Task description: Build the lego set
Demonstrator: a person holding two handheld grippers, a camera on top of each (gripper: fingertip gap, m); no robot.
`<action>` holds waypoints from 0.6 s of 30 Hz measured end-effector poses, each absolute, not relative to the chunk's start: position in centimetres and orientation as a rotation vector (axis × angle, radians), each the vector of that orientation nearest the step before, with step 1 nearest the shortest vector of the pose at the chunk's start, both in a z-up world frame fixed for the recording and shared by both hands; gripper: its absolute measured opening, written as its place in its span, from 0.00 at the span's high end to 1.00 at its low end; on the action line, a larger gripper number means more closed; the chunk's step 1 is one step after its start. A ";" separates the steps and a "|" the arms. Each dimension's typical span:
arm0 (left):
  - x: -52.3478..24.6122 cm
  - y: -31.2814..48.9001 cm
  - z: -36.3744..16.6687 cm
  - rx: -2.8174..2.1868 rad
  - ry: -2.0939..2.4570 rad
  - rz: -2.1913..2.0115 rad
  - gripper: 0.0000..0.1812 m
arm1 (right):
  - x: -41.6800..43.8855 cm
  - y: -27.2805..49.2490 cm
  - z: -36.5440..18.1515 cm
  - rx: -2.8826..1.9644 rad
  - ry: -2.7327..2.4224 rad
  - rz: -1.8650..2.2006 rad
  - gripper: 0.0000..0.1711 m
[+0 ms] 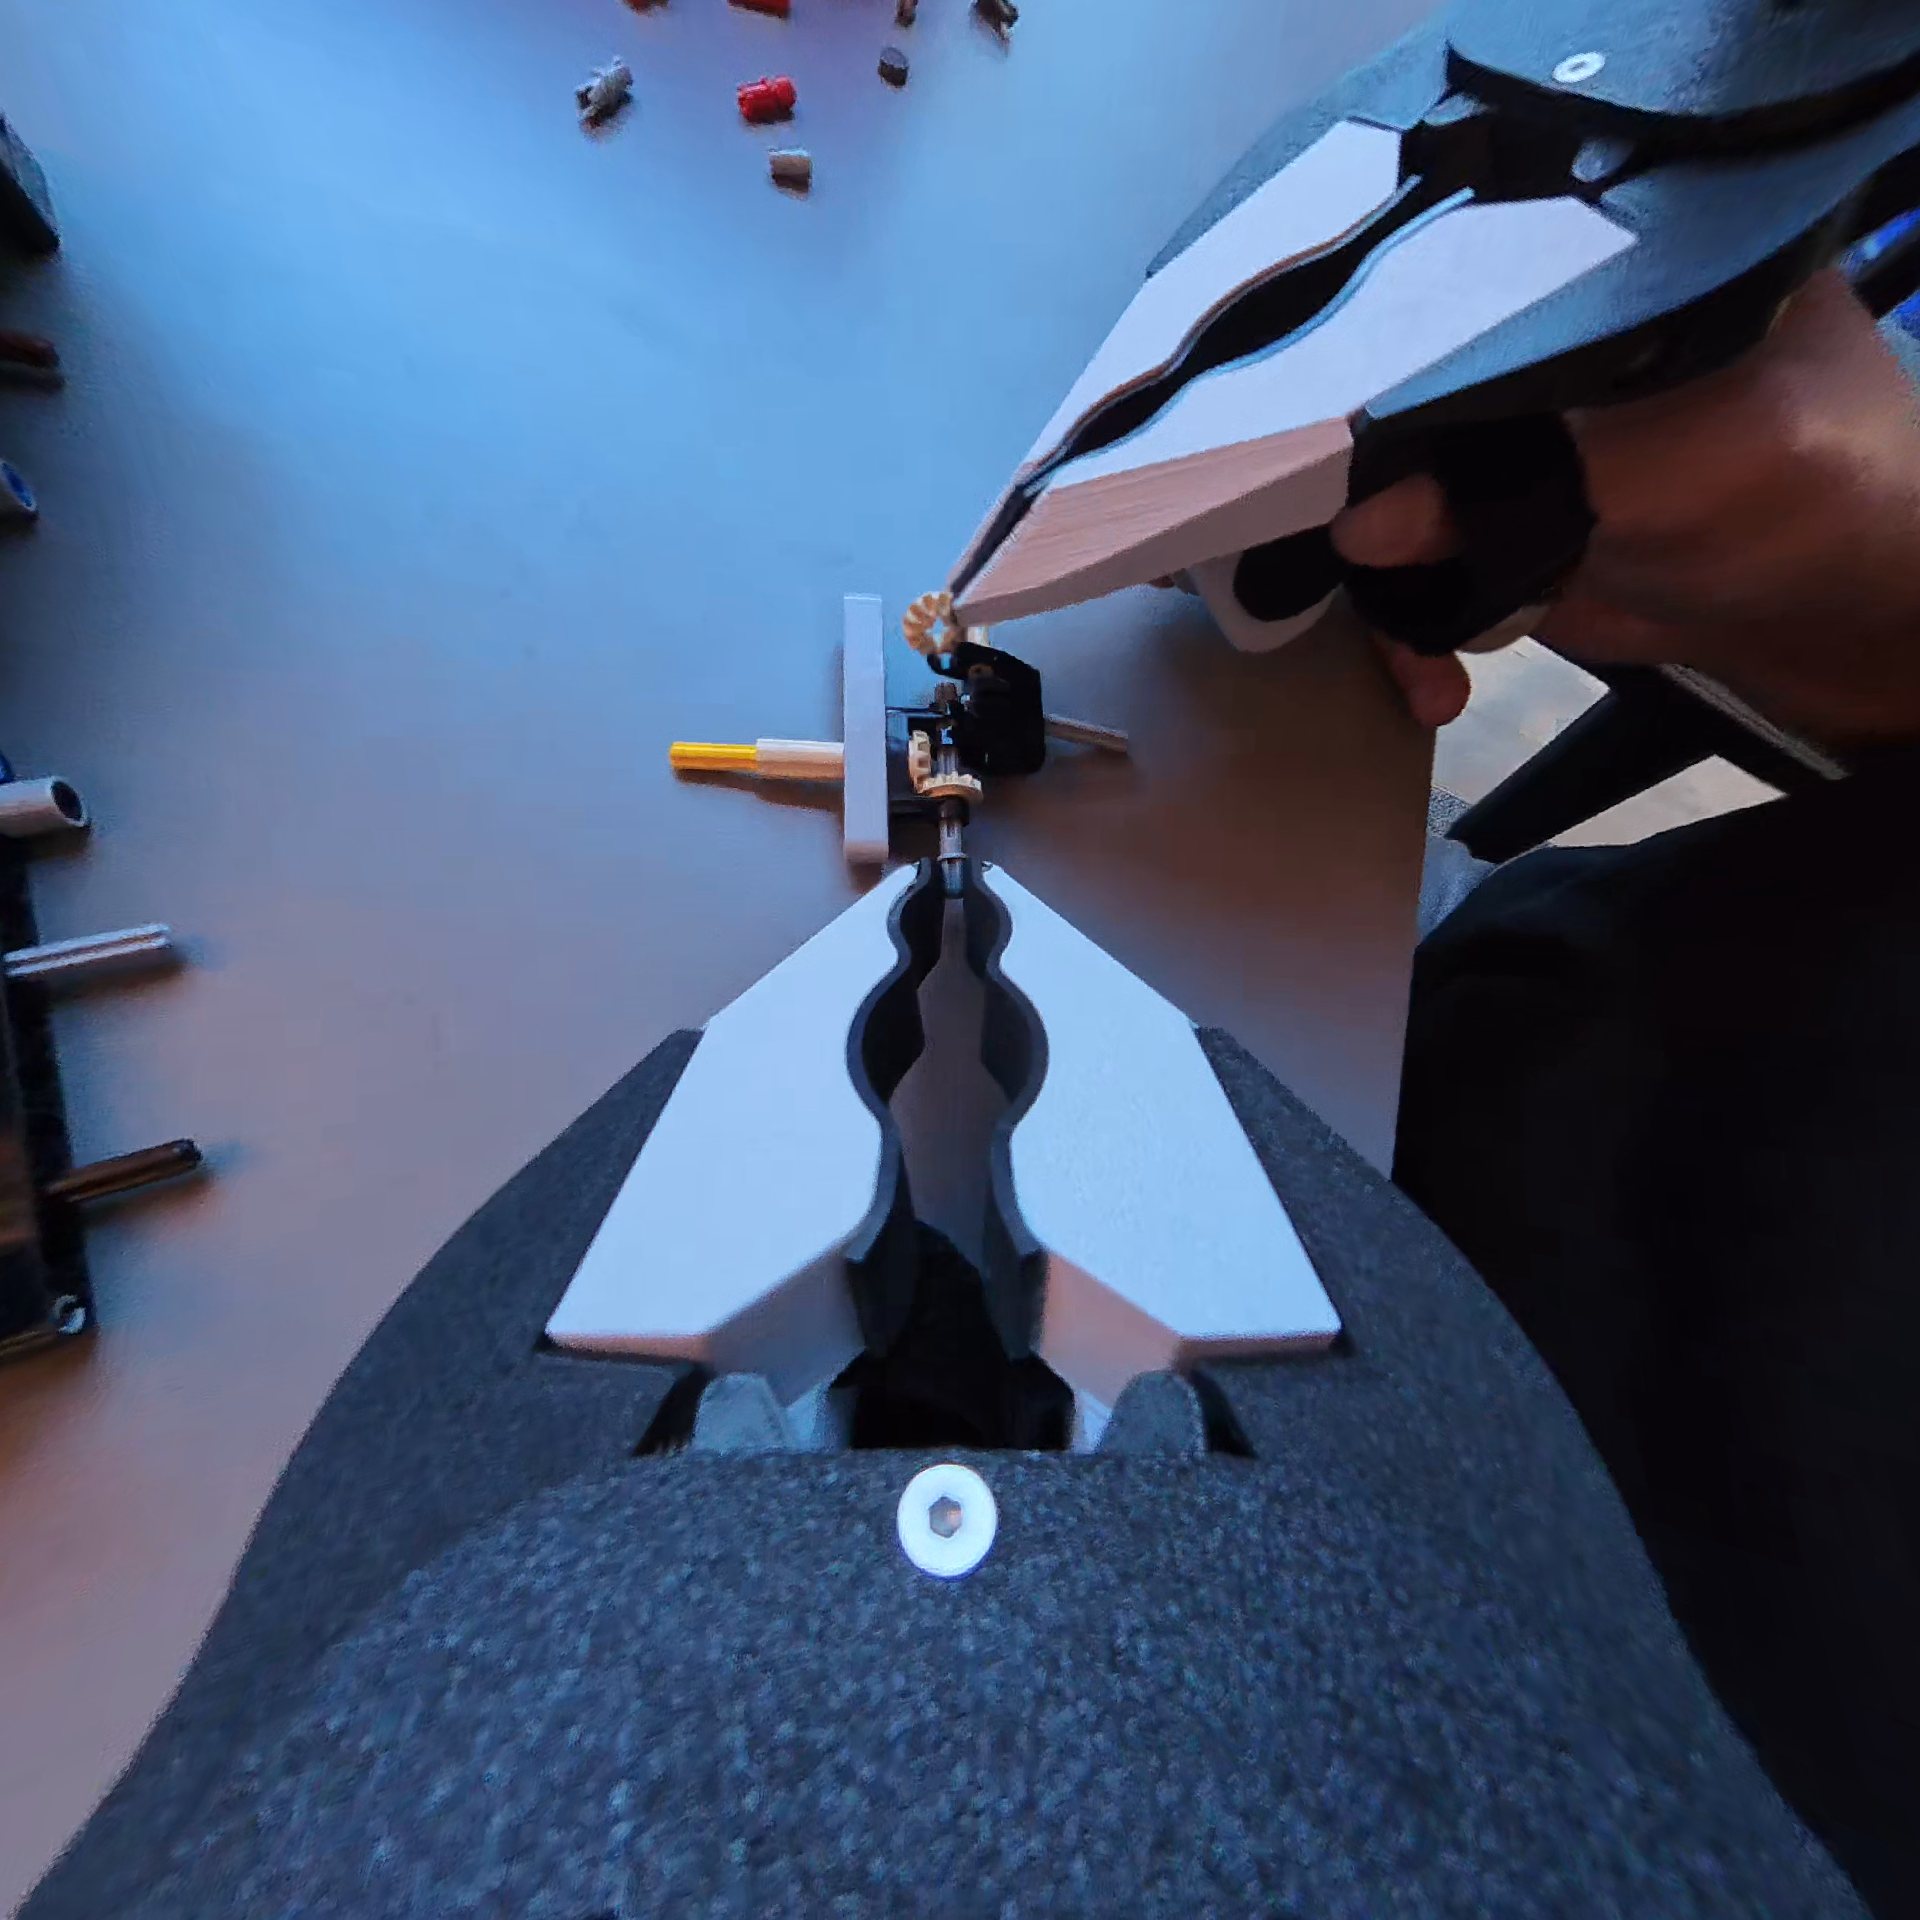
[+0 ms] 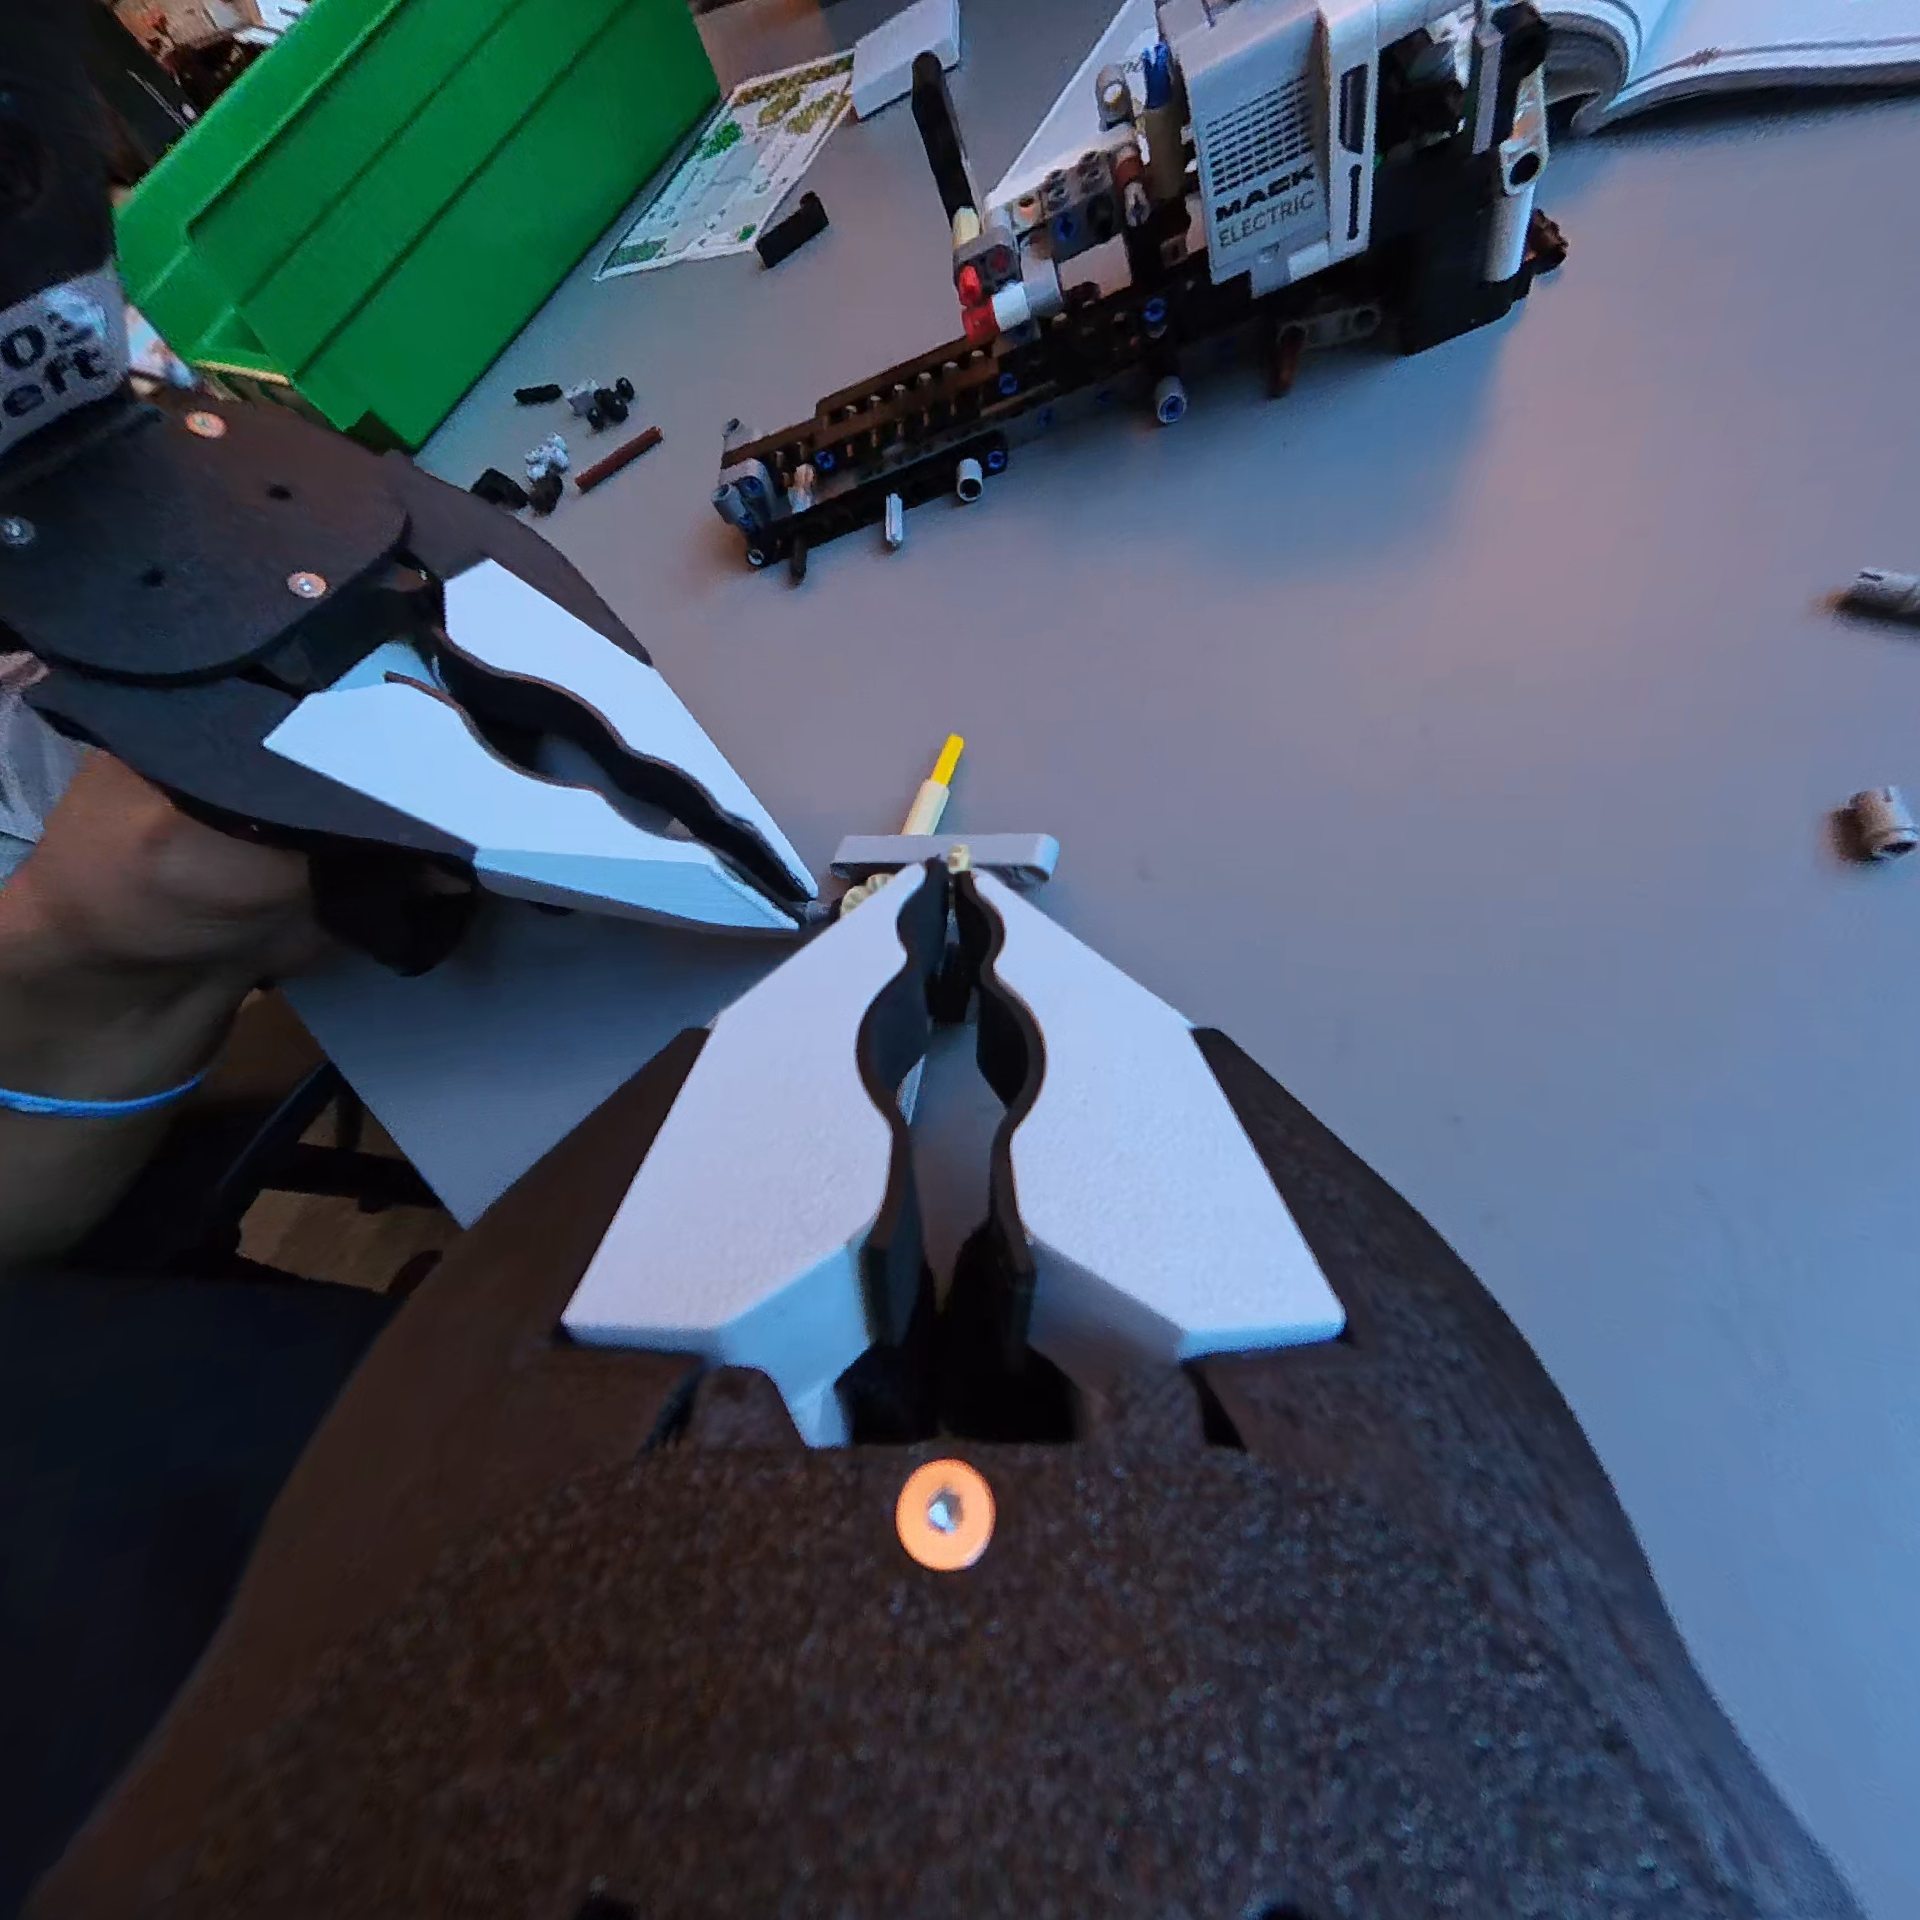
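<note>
Left wrist view: left gripper (image 1: 954, 871) pinches gear assembly's (image 1: 940, 743) axle; right gripper (image 1: 961, 601) pinches tan gear (image 1: 928, 621).

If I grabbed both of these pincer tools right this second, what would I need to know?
Left gripper: shut on the grey axle sticking out of the small gear assembly.
Right gripper: shut on a tan gear, held just beside the assembly.
The assembly sits near the table edge; the half-built truck stands farther back.
Done: two tan gears sit in the assembly.
Left: probably fitting this gear, then the remaining build.
</note>
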State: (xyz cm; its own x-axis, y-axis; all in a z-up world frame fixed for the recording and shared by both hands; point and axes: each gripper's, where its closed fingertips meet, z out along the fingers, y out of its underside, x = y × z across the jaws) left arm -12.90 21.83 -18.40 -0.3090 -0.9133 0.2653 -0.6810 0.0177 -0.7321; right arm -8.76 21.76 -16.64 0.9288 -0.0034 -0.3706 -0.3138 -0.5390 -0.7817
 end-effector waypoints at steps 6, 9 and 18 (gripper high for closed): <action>-12.6 21.9 -18.5 -1.741 1.982 -1.238 0.99 | -8.8 21.8 -17.1 -2.148 0.212 0.384 1.00; -12.5 21.9 -18.4 -1.780 1.962 -1.290 0.99 | -8.7 21.9 -17.2 -2.160 0.213 0.364 1.00; -12.5 22.0 -18.1 -1.811 1.940 -1.345 0.99 | -8.7 21.7 -17.9 -2.209 0.178 0.345 1.00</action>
State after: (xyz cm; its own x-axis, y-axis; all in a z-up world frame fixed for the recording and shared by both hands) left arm -12.51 22.03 -18.13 -0.2507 -0.8632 0.4383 -0.7135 -0.1413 -0.6863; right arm -8.73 21.70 -17.88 0.9514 -0.0060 -0.3080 -0.2469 -0.6127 -0.7507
